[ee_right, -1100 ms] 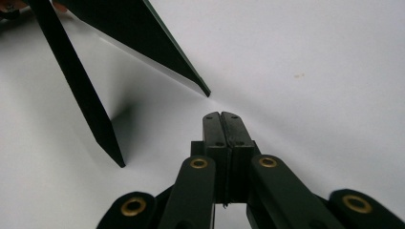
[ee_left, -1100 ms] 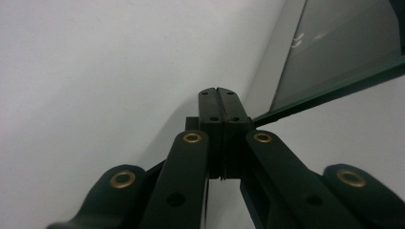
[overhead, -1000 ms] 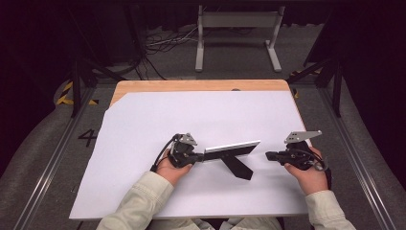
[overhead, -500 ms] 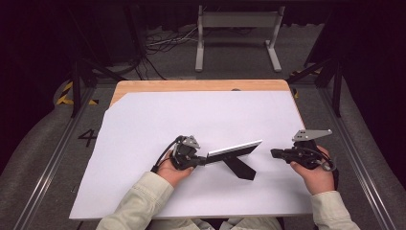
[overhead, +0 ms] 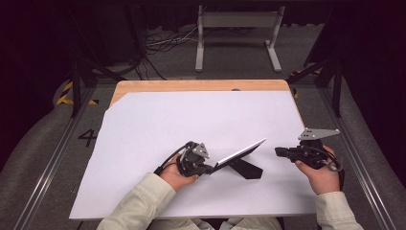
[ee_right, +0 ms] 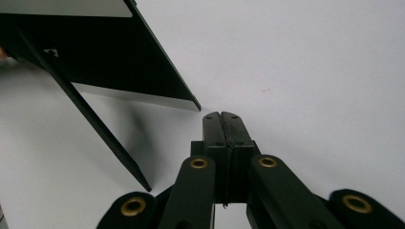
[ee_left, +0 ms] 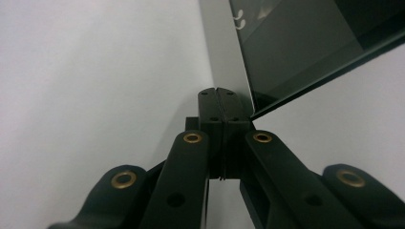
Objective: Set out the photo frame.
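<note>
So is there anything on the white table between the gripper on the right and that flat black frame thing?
No. Just bare white table top lies between the shut right gripper and the flat black frame with its prop leg, whose far corner the left gripper meets.

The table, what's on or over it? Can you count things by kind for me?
Picture frames with a fold-out stand: 1, the picture frame, tilted, one corner lifted at the left claw.
Hand-held claws: 2, the left claw and the right claw, both shut.
White sheets covering the table: 1, the white sheet.
Total: 4
</note>
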Motion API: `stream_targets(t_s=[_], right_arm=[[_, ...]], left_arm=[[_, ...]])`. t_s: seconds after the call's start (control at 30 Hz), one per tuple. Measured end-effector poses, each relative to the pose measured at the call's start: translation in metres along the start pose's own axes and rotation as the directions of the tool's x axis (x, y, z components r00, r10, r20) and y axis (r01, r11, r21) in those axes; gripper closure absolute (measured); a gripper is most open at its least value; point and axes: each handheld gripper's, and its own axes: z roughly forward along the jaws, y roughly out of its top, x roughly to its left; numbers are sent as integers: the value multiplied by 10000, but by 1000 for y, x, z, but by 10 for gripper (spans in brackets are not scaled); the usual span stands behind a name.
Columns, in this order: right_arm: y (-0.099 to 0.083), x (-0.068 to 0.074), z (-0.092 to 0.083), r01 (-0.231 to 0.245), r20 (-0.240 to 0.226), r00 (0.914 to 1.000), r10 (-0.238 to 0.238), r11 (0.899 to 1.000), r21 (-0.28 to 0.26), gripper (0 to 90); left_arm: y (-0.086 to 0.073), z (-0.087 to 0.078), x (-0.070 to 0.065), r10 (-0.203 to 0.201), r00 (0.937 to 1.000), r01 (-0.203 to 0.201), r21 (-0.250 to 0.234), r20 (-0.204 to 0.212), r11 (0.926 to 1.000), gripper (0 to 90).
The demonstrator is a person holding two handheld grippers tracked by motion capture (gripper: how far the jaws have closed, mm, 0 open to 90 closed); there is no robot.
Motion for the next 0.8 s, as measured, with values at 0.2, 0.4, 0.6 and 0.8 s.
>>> stream_targets(t_s=[0.2, 0.4, 0.6, 0.8], right_arm=[[0, 0, -1, -45, 7, 10000, 45, 10000, -9, 900], [0, 0, -1, -32, -14, 10000, 32, 10000, -36, 900], [0, 0, -3, -17, 0, 10000, 17, 10000, -76, 900], [1, 0, -4, -45, -13, 10000, 45, 9999, -110, 900]], left_arm=[[6, 5, -11, 577, 9978, -583, 188, 333, 9981, 900], [11, 10, -18, 878, 9941, -901, 329, 644, 9954, 900], [14, 13, -26, 1171, 9886, -1217, 446, 943, 9916, 900], [18, 16, -34, 1491, 9815, -1565, 552, 1200, 9861, 900]])
